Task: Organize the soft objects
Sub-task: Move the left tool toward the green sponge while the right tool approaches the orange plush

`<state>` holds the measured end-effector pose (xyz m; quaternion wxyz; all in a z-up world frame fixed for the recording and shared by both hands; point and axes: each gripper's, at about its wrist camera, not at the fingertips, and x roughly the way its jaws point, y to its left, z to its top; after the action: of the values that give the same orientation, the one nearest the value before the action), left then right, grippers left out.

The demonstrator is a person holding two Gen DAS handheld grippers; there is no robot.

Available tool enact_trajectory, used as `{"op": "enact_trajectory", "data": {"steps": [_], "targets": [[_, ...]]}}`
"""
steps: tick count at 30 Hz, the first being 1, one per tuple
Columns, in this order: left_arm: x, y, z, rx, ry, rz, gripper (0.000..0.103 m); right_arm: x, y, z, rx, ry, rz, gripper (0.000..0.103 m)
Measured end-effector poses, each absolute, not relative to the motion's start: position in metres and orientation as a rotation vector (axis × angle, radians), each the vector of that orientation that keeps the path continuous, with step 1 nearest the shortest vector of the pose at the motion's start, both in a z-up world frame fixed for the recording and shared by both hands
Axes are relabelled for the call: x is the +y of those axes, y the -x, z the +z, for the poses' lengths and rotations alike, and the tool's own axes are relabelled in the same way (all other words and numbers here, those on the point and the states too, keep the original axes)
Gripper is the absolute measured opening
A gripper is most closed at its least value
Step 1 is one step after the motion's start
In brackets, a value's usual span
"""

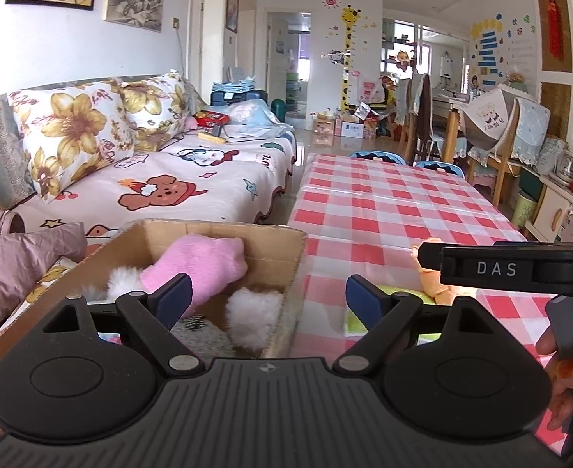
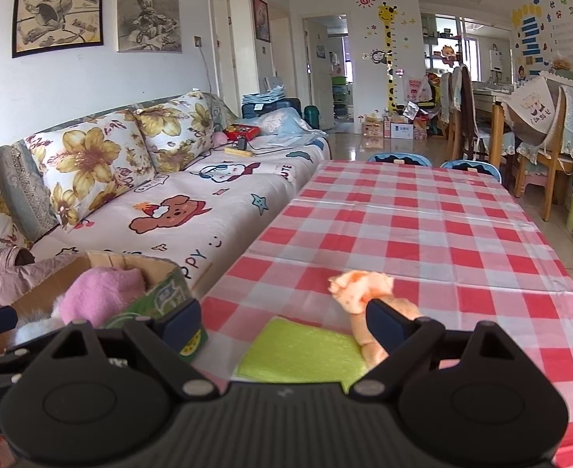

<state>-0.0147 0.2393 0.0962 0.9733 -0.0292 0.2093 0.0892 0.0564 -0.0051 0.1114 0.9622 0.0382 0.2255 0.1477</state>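
Right gripper (image 2: 286,323) jaws apart, empty — we should centre on the green cloth (image 2: 306,355), pinch its edge, then lift toward the box (image 2: 161,273).

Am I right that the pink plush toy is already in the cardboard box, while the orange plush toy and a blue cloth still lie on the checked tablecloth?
Nearly: the cloth is lime green, not blue, as the right wrist view shows. The pink plush toy is in the cardboard box, and the orange plush toy lies on the checked tablecloth.
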Motion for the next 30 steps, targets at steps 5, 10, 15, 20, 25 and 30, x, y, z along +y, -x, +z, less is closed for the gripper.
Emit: {"op": "enact_trajectory", "data": {"steps": [5,10,15,20,25,30], "targets": [[0.238,0.012,0.094,0.43,0.038,0.158,0.103,-0.02,-0.055,0.11,0.461,-0.083,0.277,0.091],[0.236,0.009,0.089,0.441,0.016,0.145,0.103,-0.034,-0.055,0.108,0.464,-0.089,0.258,0.091],[0.232,0.007,0.086,0.452,0.001,0.131,0.103,-0.046,-0.055,0.105,0.473,-0.089,0.239,0.091],[0.232,0.005,0.084,0.467,-0.009,0.116,0.103,-0.06,-0.056,0.101,0.482,-0.105,0.218,0.092],[0.23,0.0,0.081,0.48,-0.024,0.099,0.103,-0.073,-0.062,0.092,0.496,-0.122,0.197,0.093],[0.231,-0.004,0.077,0.507,-0.008,0.076,0.103,-0.085,-0.07,0.081,0.513,-0.125,0.176,0.093]]}}
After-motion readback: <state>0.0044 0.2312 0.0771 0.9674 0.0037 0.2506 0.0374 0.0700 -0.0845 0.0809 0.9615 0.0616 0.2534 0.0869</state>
